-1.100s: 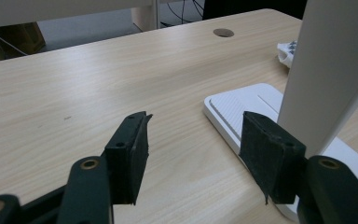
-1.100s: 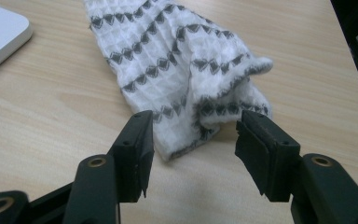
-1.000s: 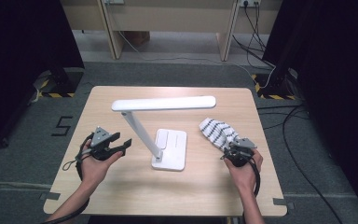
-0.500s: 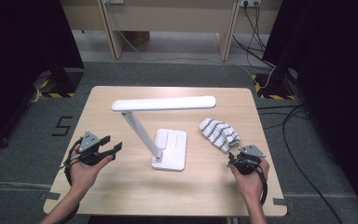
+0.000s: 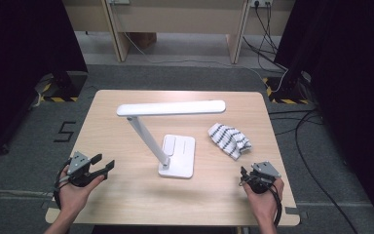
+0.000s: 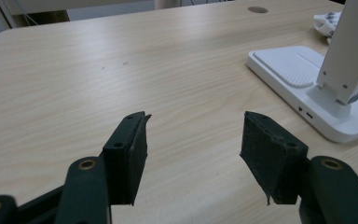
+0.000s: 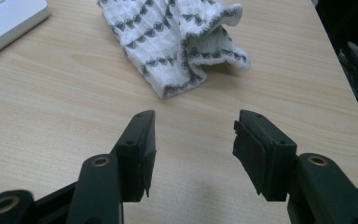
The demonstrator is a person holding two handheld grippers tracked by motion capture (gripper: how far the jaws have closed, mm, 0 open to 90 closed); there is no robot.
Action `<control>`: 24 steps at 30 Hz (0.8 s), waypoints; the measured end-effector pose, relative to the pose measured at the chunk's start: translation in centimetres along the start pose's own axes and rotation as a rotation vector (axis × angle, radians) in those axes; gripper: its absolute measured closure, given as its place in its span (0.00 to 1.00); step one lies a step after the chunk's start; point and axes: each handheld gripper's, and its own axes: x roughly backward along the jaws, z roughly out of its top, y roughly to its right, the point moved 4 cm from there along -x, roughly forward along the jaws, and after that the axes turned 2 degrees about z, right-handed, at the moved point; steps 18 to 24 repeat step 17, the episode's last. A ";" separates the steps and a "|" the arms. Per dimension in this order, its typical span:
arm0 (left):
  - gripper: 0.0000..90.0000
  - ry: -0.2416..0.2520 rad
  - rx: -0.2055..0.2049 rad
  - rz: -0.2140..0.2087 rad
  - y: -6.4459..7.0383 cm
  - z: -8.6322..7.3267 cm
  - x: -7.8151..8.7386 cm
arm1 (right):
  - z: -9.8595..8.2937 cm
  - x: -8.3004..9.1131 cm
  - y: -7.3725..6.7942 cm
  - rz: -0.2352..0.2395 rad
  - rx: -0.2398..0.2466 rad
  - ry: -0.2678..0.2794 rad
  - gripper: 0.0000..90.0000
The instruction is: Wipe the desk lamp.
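Note:
A white desk lamp stands in the middle of the wooden table (image 5: 126, 204), with its flat base (image 5: 177, 155) under a slanted arm and a long head (image 5: 171, 108). Right of the base lies a crumpled white cloth with dark stripes (image 5: 229, 140). My left gripper (image 5: 104, 162) is open and empty near the front left corner, pointing toward the lamp base (image 6: 303, 79). My right gripper (image 5: 247, 175) is open and empty near the front right, a short way in front of the cloth (image 7: 182, 42). Its jaws (image 7: 193, 140) touch nothing. The left gripper's jaws (image 6: 193, 140) hover over bare wood.
The table's front edge lies just behind both hands. Dark curtains stand on both sides, with cables on the floor (image 5: 292, 122) to the right. A wooden bench (image 5: 175, 19) stands beyond the table's far edge.
Both hands have drawn back toward the table's front edge. The right gripper has moved away from the cloth, which stayed put. The left gripper has shifted toward the front left corner.

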 end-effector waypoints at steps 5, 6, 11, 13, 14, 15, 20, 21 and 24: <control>0.44 -0.010 0.046 0.000 -0.4 -1.8 0.3 | -0.4 0.6 0.0 -0.011 -0.007 0.037 0.53; 0.44 -0.012 0.056 -0.001 -0.4 -2.1 0.4 | -0.5 0.6 0.1 -0.014 -0.005 0.042 0.53; 0.43 -0.004 0.088 -0.007 -0.1 -2.8 0.4 | -0.9 0.7 -0.1 -0.012 -0.028 0.075 0.53; 0.43 -0.007 0.092 -0.015 0.0 -3.0 0.4 | -0.9 0.8 -0.1 -0.024 -0.034 0.096 0.52; 0.43 -0.004 0.093 -0.019 0.1 -3.0 0.4 | -0.9 0.8 0.0 -0.033 -0.037 0.101 0.52; 0.43 -0.004 0.094 -0.021 0.1 -3.1 0.4 | -1.0 0.9 0.1 -0.037 -0.043 0.105 0.52; 0.43 -0.003 0.095 -0.021 0.0 -3.1 0.3 | -1.1 0.9 0.2 -0.045 -0.051 0.116 0.52; 0.43 -0.003 0.095 -0.021 0.0 -3.1 0.3 | -1.1 0.9 0.2 -0.045 -0.051 0.116 0.52; 0.43 -0.003 0.095 -0.021 0.0 -3.1 0.3 | -1.1 0.9 0.2 -0.045 -0.051 0.116 0.52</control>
